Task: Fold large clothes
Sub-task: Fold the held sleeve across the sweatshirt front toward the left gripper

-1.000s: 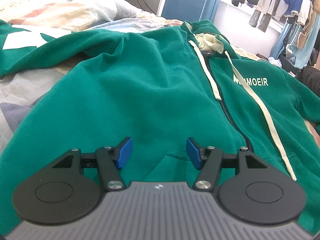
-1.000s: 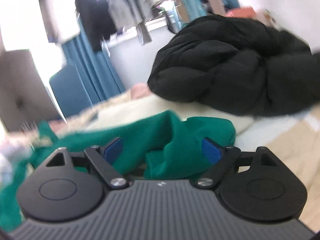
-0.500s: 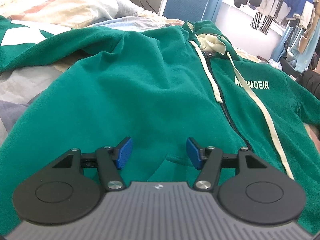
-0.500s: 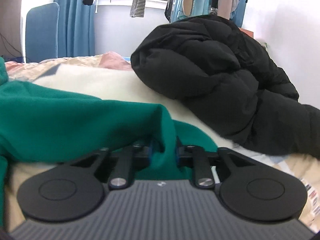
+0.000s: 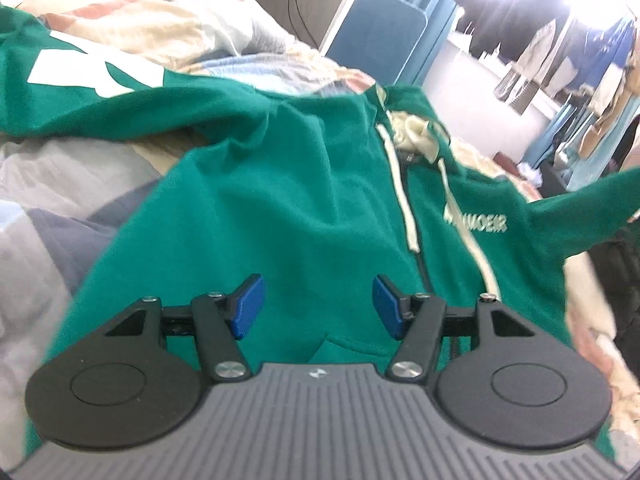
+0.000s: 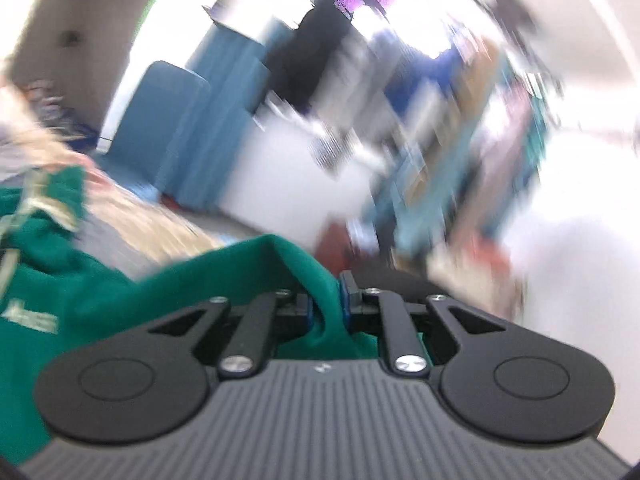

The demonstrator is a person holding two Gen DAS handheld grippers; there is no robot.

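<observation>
A green zip hoodie [image 5: 304,208] with cream drawstrings and white chest lettering lies face up on the bed. My left gripper [image 5: 318,306] is open and empty, hovering over the hoodie's lower front near the pocket. Its left sleeve [image 5: 92,92] stretches out to the far left. My right gripper [image 6: 326,312] is shut on the hoodie's right sleeve [image 6: 304,276] and holds it lifted off the bed. That raised sleeve also shows in the left wrist view [image 5: 592,200] at the right. The right wrist view is heavily blurred.
A patterned quilt [image 5: 52,216] covers the bed to the left. A blue chair [image 5: 384,36] stands beyond the bed's far edge. Clothes hang on a rack [image 5: 568,48] at the back right. A black garment [image 5: 616,280] lies at the bed's right.
My right gripper closed on the hoodie's right sleeve and lifted it, swinging up and to the left. My left gripper stayed open, drifting a little over the hoodie's front.
</observation>
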